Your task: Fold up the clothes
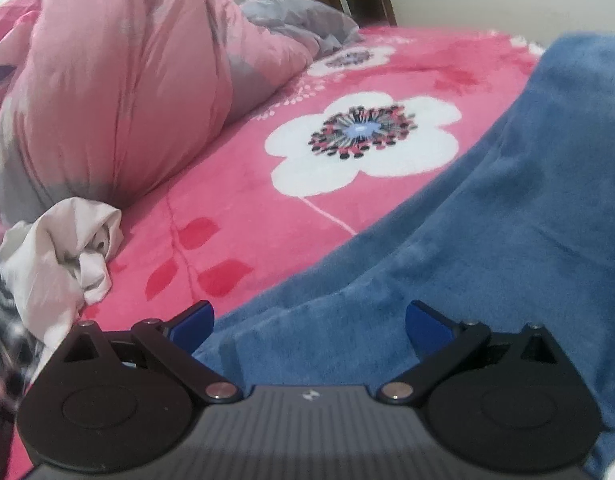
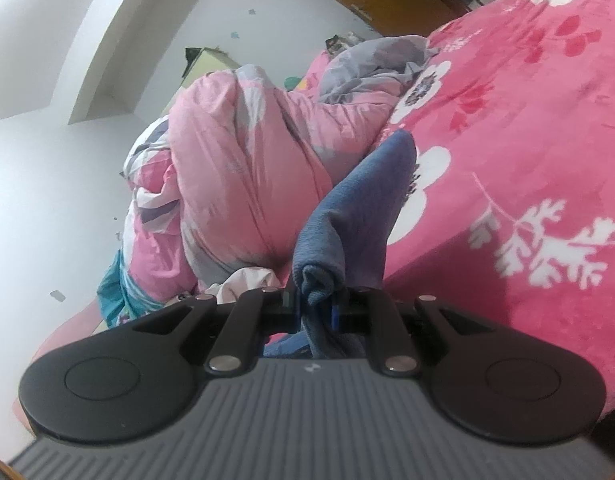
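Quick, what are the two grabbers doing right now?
Left gripper: open, holding nothing, above the blue cloth.
Right gripper: shut on the blue cloth.

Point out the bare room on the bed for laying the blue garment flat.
Free: the pink floral bedspread around its big white flower, between the bunched pink-and-grey quilt and the blue fleece garment. Crowded: the near-left corner, where a crumpled white cloth lies.

blue cloth (image 1: 487, 240) cropped right, patterned fabric (image 1: 3, 320) blurred

No words, numbers or brand names can be read anywhere; only a tiny pale emblem (image 1: 308, 395) sits on each tool's ribbed body, too small to make out.
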Tool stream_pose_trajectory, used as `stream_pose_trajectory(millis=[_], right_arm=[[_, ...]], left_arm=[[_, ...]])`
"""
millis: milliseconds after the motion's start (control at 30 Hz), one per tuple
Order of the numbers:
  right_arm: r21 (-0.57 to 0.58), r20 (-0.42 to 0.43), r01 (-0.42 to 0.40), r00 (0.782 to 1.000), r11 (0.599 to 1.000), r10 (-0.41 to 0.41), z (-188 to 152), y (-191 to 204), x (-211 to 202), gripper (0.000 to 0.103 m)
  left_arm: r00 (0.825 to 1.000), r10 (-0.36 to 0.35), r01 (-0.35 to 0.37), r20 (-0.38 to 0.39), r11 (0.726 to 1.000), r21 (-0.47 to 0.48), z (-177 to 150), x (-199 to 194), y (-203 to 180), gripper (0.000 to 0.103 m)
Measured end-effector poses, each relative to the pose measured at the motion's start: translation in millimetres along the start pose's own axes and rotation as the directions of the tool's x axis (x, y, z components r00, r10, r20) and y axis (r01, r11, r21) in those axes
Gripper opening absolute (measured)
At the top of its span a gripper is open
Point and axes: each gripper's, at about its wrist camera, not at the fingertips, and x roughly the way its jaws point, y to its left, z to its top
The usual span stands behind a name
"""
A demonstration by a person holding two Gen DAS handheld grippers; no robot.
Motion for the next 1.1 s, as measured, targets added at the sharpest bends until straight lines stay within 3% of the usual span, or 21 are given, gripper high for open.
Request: stream_pose_trajectory(millis=[333,433,567,733,933,1100], right_arm=[[-0.068,-0.009,-0.014,1.000,0.998,0.013,-5,15,2,0.011],[-0.063,-0.006,-0.009,1.000,0.998,0.009,-5,14,1,0.011],[-0.057,-0.004,-0.001,1.000,0.998,0.001,-4,15,-1,0.011],[-0.069,-0.007,-0.003,1.000,0.998,0.002,-7,19,0,0.012],[-0.076,-0.007,-0.008,1.000,0.997,0.007,-7,19,-1,0.012],[-0.075,-0.013,-0.012,1.000,0.997,0.011,-7,16,-3,0.012]], left_arm=[[0.994,-0.088,0.077,-0.063,0.984,-0.161,11,21,22,0.103],[0.990,-0.130,0.120,-0.052,0.979,-0.164,0,6,17,0.103],[0.991,-0.130,0.127,-0.027,0.987,-0.096,-20,-22,2,0.103],[0.986,-0.162,0.159,-0.025,0.983,-0.095,-37,-44,-3,0.103],[0.993,-0.116,0.114,-0.018,0.990,-0.083,-18,-33,6,0.103],[0.998,-0.052,0.049,-0.033,0.996,-0.077,3,7,9,0.103]])
